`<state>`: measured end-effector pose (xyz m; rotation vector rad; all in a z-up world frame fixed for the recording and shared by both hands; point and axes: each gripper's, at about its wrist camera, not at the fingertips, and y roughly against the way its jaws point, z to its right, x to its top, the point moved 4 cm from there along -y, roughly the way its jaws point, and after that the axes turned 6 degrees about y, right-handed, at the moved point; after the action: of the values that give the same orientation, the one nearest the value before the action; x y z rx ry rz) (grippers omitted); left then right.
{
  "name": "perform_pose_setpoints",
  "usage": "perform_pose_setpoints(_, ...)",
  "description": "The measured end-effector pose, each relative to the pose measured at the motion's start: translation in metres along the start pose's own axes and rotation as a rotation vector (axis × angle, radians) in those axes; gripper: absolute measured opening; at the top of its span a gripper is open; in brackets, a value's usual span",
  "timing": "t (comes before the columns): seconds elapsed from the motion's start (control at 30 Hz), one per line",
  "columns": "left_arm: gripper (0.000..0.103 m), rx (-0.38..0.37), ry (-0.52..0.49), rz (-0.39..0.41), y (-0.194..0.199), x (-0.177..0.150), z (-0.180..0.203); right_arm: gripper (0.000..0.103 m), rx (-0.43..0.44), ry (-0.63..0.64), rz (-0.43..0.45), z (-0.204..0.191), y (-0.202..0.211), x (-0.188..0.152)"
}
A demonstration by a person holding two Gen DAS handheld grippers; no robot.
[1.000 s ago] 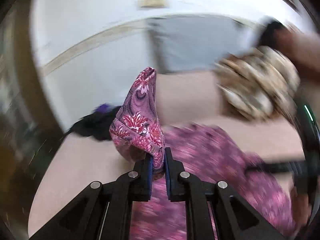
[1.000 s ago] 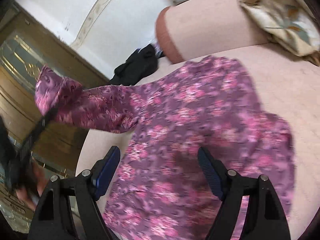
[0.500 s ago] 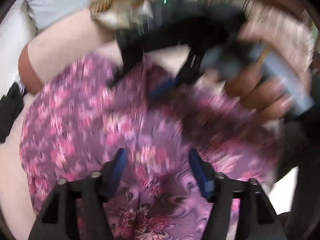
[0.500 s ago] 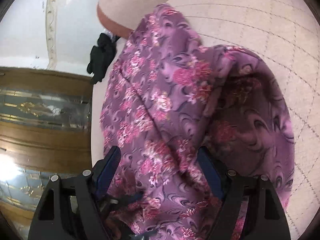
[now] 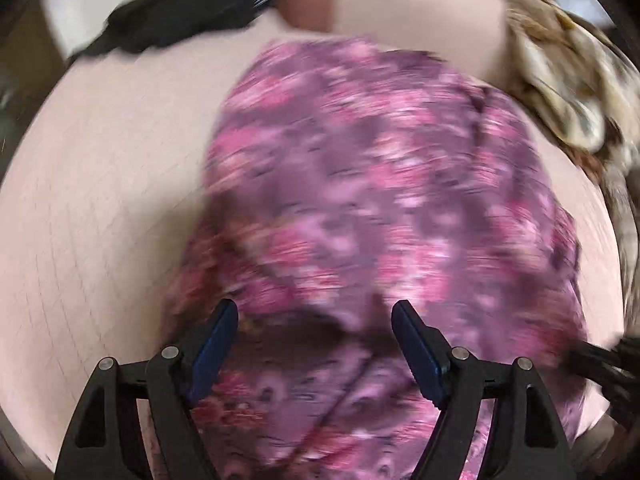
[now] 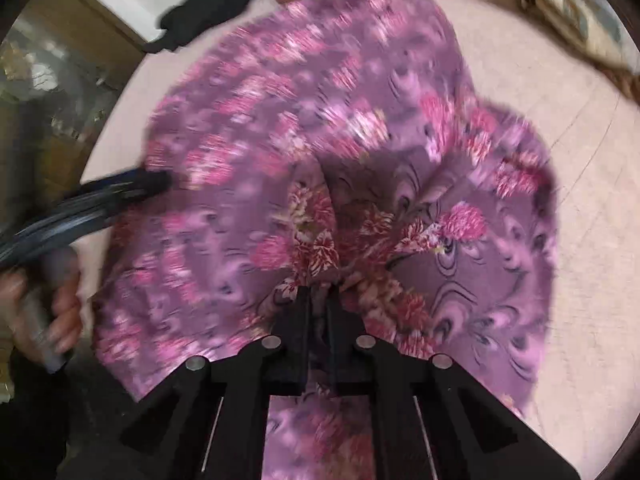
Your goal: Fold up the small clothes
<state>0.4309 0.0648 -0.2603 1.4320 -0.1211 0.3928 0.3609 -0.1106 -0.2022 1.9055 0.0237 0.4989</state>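
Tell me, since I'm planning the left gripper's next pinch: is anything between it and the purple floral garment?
Nothing visible. The left gripper, jaws opening, hangs directly over the garment; the black clothing lies far off.

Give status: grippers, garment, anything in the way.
Right gripper shut on the floral garment. Left gripper opening, over the garment, gripping nothing. Black cloth and patterned fabric lie clear of it.

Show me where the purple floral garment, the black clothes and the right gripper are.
purple floral garment (image 6: 360,128), right wrist view, on its spread middle.
black clothes (image 5: 180,28), left wrist view, on the middle of the dark heap.
right gripper (image 6: 318,296), right wrist view, between its fingertips, pinching the garment.
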Motion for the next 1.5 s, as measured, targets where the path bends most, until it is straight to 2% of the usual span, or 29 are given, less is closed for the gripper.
perform_pose_setpoints(0.1, 0.083, -0.03, 0.098, -0.024, -0.004, 0.003, -0.02, 0.007, -0.051, 0.069, -0.026, -0.002, 0.012, -0.003)
perform_pose_setpoints(0.23, 0.083, -0.017, 0.125, -0.028, -0.009, 0.007, -0.027, 0.007, -0.166, 0.079, -0.219, 0.029, -0.038, -0.029)
perform_pose_setpoints(0.27, 0.083, -0.013, 0.125, -0.027, -0.009, 0.007, -0.027, 0.007, -0.157, 0.075, -0.229, 0.03, -0.041, -0.031)
perform_pose_setpoints(0.4, 0.083, -0.019, 0.147, -0.003, -0.008, 0.013, -0.029, 0.007, -0.142, 0.2, -0.172, 0.007, -0.011, -0.026)
perform_pose_setpoints(0.47, 0.083, -0.042, 0.184, -0.007, -0.006, 0.015, -0.037, 0.009, -0.174, 0.225, -0.234, 0.014, -0.025, -0.036)
perform_pose_setpoints(0.5, 0.083, -0.066, 0.207, -0.012, -0.006, 0.017, -0.041, 0.015, -0.194, 0.231, -0.282, 0.019, -0.036, -0.043)
perform_pose_setpoints(0.57, 0.083, -0.125, 0.256, -0.011, -0.001, 0.019, -0.048, 0.019, -0.187, 0.26, -0.259, 0.015, -0.026, -0.042)
perform_pose_setpoints(0.63, 0.083, -0.17, 0.3, 0.0, 0.009, 0.022, -0.056, 0.048, -0.136, 0.275, -0.153, 0.008, 0.007, -0.029)
perform_pose_setpoints(0.67, 0.083, -0.208, 0.33, 0.004, 0.015, 0.024, -0.061, 0.076, -0.115, 0.272, -0.102, 0.006, 0.02, -0.024)
perform_pose_setpoints(0.7, 0.083, -0.243, 0.362, 0.014, 0.021, 0.028, -0.066, 0.08, -0.079, 0.266, -0.037, 0.003, 0.037, -0.018)
perform_pose_setpoints(0.73, 0.083, -0.274, 0.41, 0.015, 0.024, 0.035, -0.073, 0.08, -0.035, 0.255, 0.001, -0.001, 0.048, -0.013)
perform_pose_setpoints(0.8, 0.081, -0.266, 0.459, -0.012, 0.021, 0.047, -0.084, 0.08, 0.051, 0.239, 0.035, -0.017, 0.062, 0.004)
perform_pose_setpoints(0.83, 0.073, -0.25, 0.478, -0.021, 0.017, 0.053, -0.089, 0.08, 0.077, 0.233, 0.059, -0.023, 0.067, 0.021)
perform_pose_setpoints(0.87, 0.059, -0.244, 0.493, -0.042, 0.01, 0.061, -0.092, 0.08, 0.099, 0.222, 0.075, -0.026, 0.066, 0.043)
perform_pose_setpoints(0.93, 0.044, -0.276, 0.512, -0.106, -0.009, 0.069, -0.094, 0.08, 0.145, 0.2, 0.086, -0.029, 0.061, 0.084)
perform_pose_setpoints(1.07, 0.039, -0.358, 0.65, -0.14, -0.036, 0.066, -0.114, 0.08, 0.245, 0.052, 0.074, -0.018, 0.005, 0.177)
perform_pose_setpoints(1.13, 0.039, -0.399, 0.652, -0.122, -0.036, 0.073, -0.113, 0.08, 0.296, -0.012, 0.044, -0.009, -0.035, 0.22)
perform_pose_setpoints(1.2, 0.041, -0.449, 0.661, -0.089, -0.036, 0.083, -0.112, 0.08, 0.279, -0.057, 0.011, -0.001, -0.075, 0.254)
perform_pose_setpoints(1.33, 0.037, -0.438, 0.66, -0.095, -0.05, 0.088, -0.107, 0.078, 0.264, -0.123, -0.036, 0.003, -0.142, 0.303)
perform_pose_setpoints(1.4, 0.009, -0.421, 0.636, -0.091, -0.049, 0.089, -0.103, 0.071, 0.258, -0.123, -0.046, -0.002, -0.169, 0.32)
perform_pose_setpoints(1.43, 0.003, -0.443, 0.632, -0.094, -0.045, 0.089, -0.107, 0.061, 0.246, -0.125, -0.052, -0.005, -0.18, 0.325)
perform_pose_setpoints(1.47, 0.002, -0.449, 0.654, -0.085, -0.041, 0.088, -0.113, 0.024, 0.249, -0.128, -0.068, -0.009, -0.187, 0.326)
perform_pose_setpoints(1.5, 0.002, -0.439, 0.676, -0.073, -0.037, 0.087, -0.121, 0.005, 0.25, -0.129, -0.076, -0.011, -0.192, 0.326)
